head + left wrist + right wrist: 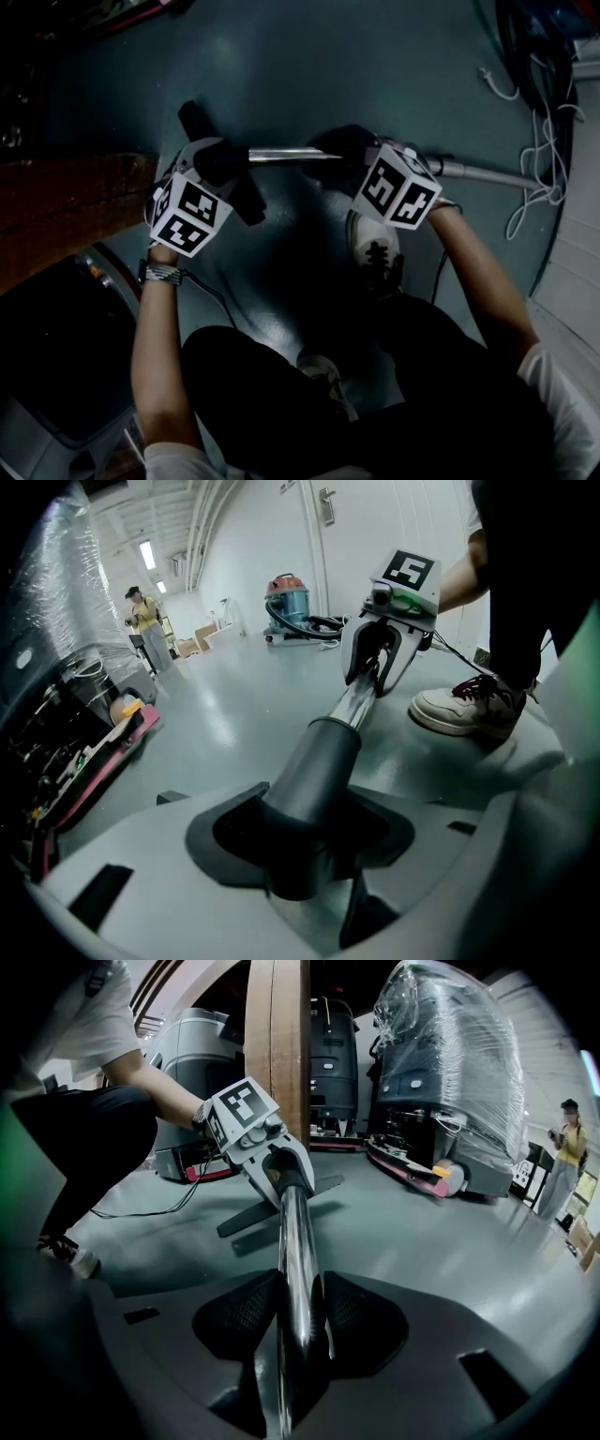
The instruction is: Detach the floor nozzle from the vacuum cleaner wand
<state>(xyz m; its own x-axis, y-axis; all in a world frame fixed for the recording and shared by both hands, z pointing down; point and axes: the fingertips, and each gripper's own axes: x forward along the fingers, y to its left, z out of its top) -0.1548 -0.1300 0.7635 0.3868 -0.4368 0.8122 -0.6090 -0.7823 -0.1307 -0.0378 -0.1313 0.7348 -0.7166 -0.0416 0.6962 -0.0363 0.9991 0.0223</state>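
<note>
The left tongs (302,850) are clamped on the dark grey plastic neck (317,766) of the black plastic floor nozzle (195,119). The nozzle's flat head lies crosswise, low by the glossy grey-green floor (309,75) (whether it rests there or hangs just clear I cannot tell). The right tongs (298,1330) are clamped on the shiny chrome wand tube (296,1241) a little way along from the joint. The two grips face each other along one line, with bare tube between them.

The tube looks rigid and very smooth, so it is probably slippery under the pads and will need a firm squeeze. The neck is matte and stiff and should give better purchase. Being close to the joint, it seems the right place to hold, since the head may swivel if taken instead. The nozzle is likely light, hollow plastic held on by friction. A straight pull along the tube with a slight twist should free it, whereas bending sideways could strain the collar.
</note>
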